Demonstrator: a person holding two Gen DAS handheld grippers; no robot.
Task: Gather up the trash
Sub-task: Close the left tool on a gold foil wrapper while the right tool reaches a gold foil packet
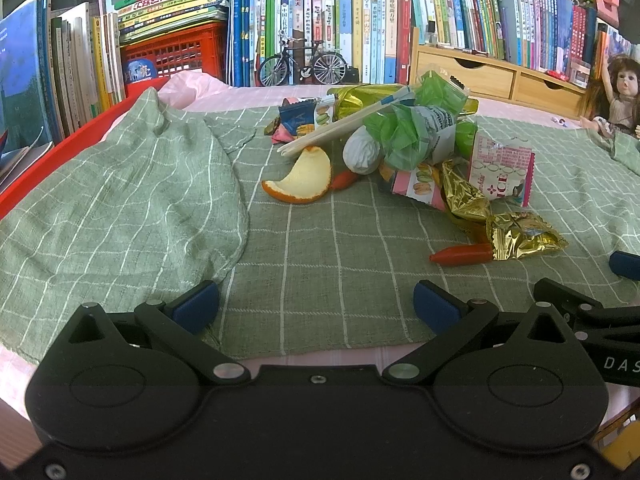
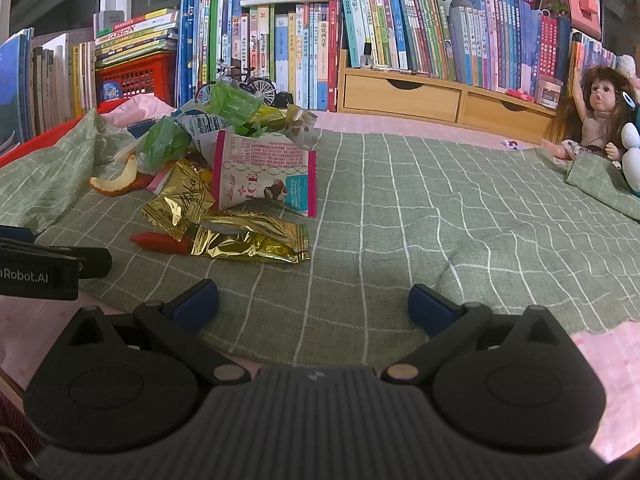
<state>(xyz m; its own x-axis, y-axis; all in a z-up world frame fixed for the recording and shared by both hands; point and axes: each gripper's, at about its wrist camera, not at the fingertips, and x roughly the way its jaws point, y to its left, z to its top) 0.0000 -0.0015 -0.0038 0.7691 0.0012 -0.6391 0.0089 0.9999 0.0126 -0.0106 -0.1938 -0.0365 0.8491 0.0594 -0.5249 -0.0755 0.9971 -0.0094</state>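
Green checked cloth [image 1: 320, 248] before a wall of books [image 1: 360, 20], trash pile [image 1: 400, 140] ahead of wide-open, empty left gripper [image 1: 316, 304], ahead-left of equally open, empty right gripper [image 2: 312, 304]; probably start of collecting, next a reach forward to nearest gold wrapper [image 2: 248, 244].

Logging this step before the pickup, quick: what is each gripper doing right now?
Left gripper: open, holding nothing, above the green checked cloth.
Right gripper: open, holding nothing, short of the crumpled gold foil wrapper.
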